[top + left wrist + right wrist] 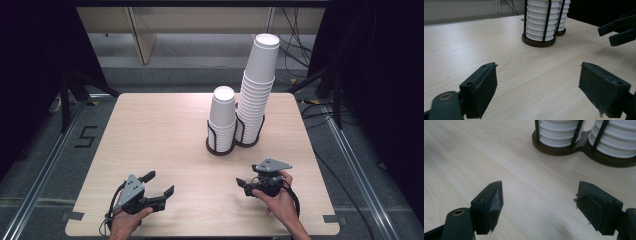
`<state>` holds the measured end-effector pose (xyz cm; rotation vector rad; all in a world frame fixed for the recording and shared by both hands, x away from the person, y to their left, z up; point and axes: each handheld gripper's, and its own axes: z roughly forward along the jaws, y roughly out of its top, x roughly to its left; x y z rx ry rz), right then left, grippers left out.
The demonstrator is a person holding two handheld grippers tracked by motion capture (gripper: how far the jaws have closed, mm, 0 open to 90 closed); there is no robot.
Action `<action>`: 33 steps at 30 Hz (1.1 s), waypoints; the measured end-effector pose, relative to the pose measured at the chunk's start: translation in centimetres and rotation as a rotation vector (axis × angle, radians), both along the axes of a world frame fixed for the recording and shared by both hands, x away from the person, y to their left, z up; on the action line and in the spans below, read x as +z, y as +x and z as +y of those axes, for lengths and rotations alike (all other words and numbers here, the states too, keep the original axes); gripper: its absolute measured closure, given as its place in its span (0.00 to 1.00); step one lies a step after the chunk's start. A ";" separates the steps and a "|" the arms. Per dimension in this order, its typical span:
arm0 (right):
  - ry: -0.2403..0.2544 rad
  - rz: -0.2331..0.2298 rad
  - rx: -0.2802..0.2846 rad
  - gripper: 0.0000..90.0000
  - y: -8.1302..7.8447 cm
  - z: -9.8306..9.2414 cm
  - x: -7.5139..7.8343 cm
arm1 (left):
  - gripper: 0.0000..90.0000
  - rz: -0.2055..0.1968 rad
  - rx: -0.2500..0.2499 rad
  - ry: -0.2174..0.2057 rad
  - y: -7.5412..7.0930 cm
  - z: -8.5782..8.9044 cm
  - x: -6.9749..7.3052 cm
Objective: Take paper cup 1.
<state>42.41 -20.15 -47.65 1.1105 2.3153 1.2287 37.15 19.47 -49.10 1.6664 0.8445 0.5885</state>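
Note:
Two stacks of white paper cups stand upside down in a dark double holder (220,149) at the table's far middle. The short stack (222,117) is on the left and the tall stack (257,85) leans on the right. Near the front edge, my left gripper (160,183) is held low over the wood, open and with nothing between its jaws (539,75). My right gripper (247,175) is also open and empty (540,192), closer to the holder (584,148). From the left gripper view, the short stack (537,20) is ahead and the right gripper (619,31) is at the right edge.
The light wooden table (160,130) has rounded corners. Bare wood lies between both grippers and the holder. Dark stands and cables sit on the floor around the table, and a shelf unit stands behind it.

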 end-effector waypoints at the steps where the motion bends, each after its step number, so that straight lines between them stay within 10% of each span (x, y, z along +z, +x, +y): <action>1: 0.000 0.000 0.000 0.25 0.0 0.0 0.0 | 0.16 0.000 0.000 0.000 0.0 0.0 0.0; 19: 0.028 -0.072 0.007 0.23 1.0 0.3 2.9 | 0.16 0.002 -0.004 0.004 0.0 0.0 0.0; 33: 0.080 -0.199 -0.060 0.19 4.5 2.2 10.1 | 0.16 -0.005 -0.009 -0.015 0.1 0.0 0.0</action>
